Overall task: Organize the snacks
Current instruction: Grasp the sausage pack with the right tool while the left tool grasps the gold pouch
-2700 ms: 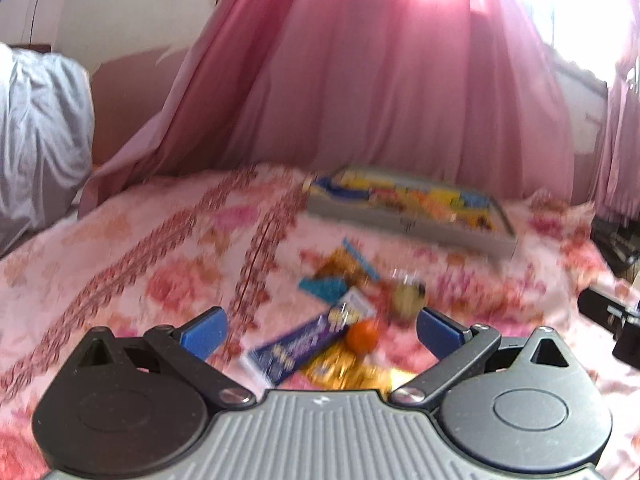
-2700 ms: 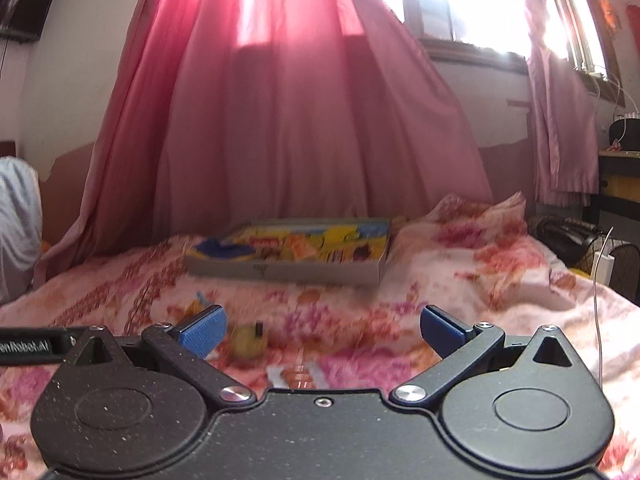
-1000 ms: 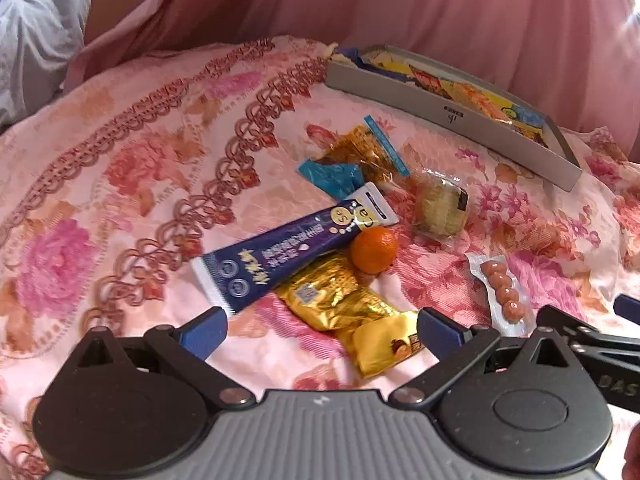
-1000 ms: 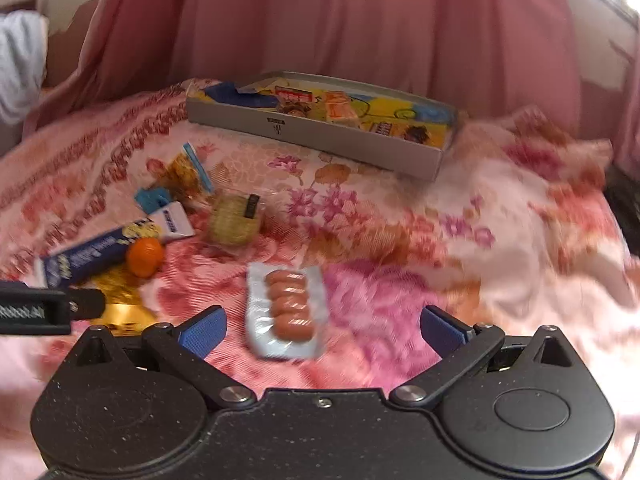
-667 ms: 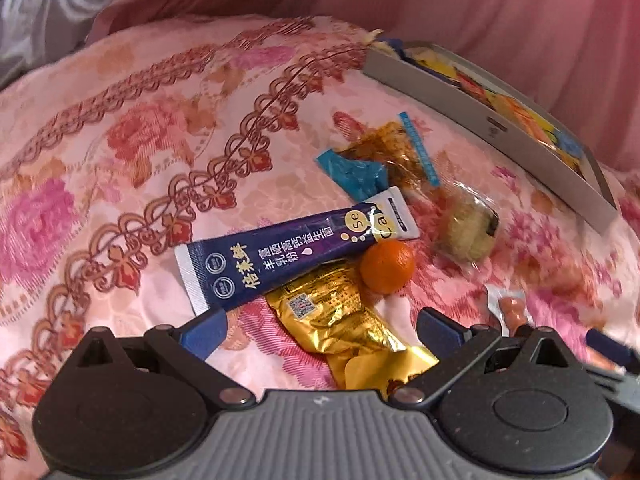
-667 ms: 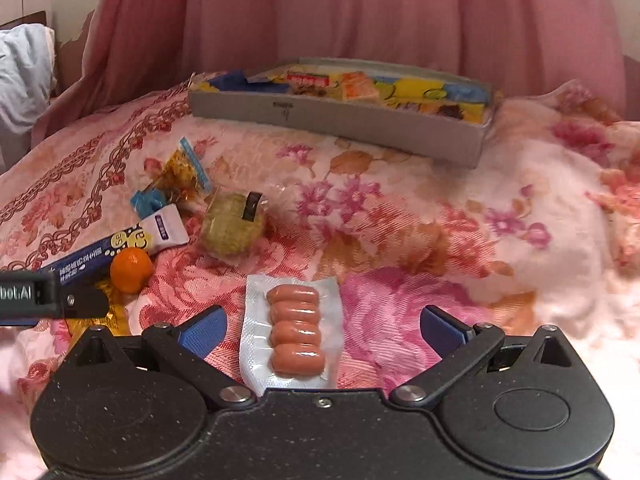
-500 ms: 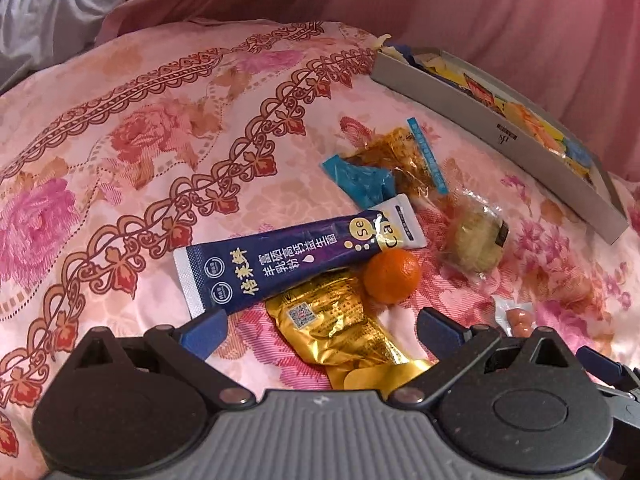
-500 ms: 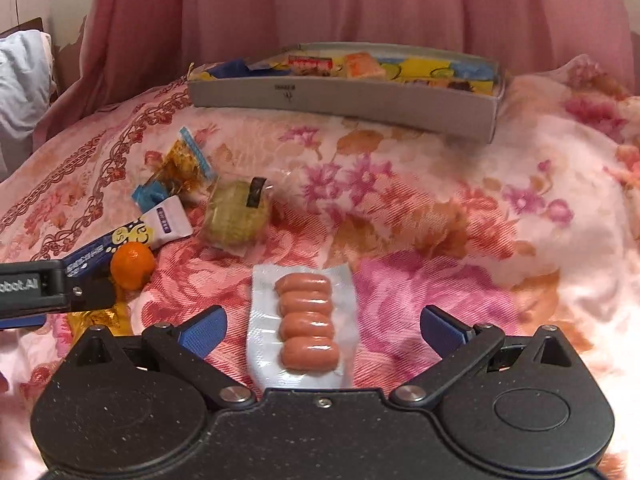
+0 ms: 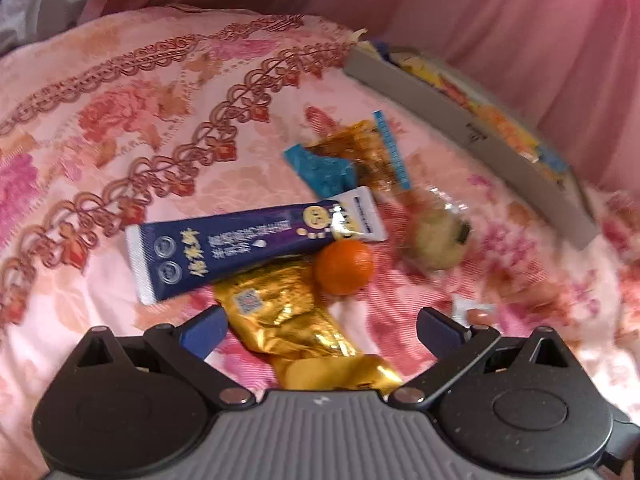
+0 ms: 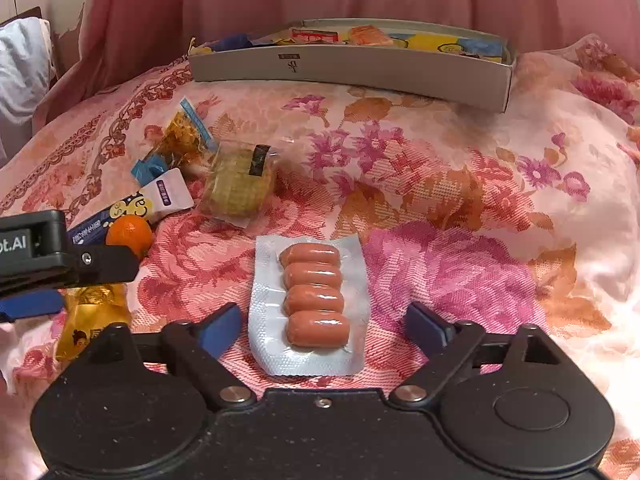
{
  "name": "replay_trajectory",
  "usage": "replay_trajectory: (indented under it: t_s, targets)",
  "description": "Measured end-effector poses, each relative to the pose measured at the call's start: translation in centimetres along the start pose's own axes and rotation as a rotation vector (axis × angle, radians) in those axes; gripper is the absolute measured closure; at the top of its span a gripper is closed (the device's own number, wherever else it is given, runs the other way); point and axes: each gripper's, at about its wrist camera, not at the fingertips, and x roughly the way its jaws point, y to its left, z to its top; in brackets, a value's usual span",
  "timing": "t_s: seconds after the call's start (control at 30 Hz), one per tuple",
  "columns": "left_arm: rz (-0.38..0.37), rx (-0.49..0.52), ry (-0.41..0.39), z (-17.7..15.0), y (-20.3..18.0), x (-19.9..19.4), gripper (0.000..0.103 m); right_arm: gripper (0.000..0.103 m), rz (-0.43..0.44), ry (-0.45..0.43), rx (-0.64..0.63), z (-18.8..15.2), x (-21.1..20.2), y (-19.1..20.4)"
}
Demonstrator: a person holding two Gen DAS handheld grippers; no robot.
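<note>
floral bedspread (image 10: 460, 184): sausage pack (image 10: 310, 304) framed by spread right gripper (image 10: 320, 330); gold packet (image 9: 288, 320) framed by spread left gripper (image 9: 320, 326).

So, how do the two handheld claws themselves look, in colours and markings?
The left claw has a ribbed grey body, black linkage arms with silver pivot screws, and blue finger pads. The right claw has a speckled black body with the same black arms and blue pads. No hands or sleeves are visible.
</note>
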Motion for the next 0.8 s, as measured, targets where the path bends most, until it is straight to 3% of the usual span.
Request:
replay_trajectory:
  t_s: [0.13,0.27,0.4,0.53,0.67,0.8]
  targets:
    - [0.022,-0.008,-0.006,-0.2,-0.1,0.3,0.005,0.023,0.011,-0.007,-0.014,-0.1,0.0,0.5]
    - [0.126,0.095,0.036,-0.1,-1.5,1.1,0.011,0.026,0.014,-0.012,-0.028,-0.2,0.0,0.9]
    - [0.166,0.161,0.062,-0.4,-2.2,1.6,0.012,0.027,0.016,-0.014,-0.024,-0.2,0.0,0.8]
    - [0.149,0.165,0.067,-0.2,-1.7,1.5,0.014,0.029,0.015,-0.012,-0.032,-0.1,-0.1,0.8]
    - [0.140,0.194,0.050,-0.6,-1.3,1.0,0.024,0.039,0.016,-0.010,-0.049,-0.1,-0.2,0.8]
    - [0.113,0.185,0.048,-0.6,-0.6,0.4,0.033,0.041,0.016,-0.015,-0.060,-0.1,-0.3,0.9]
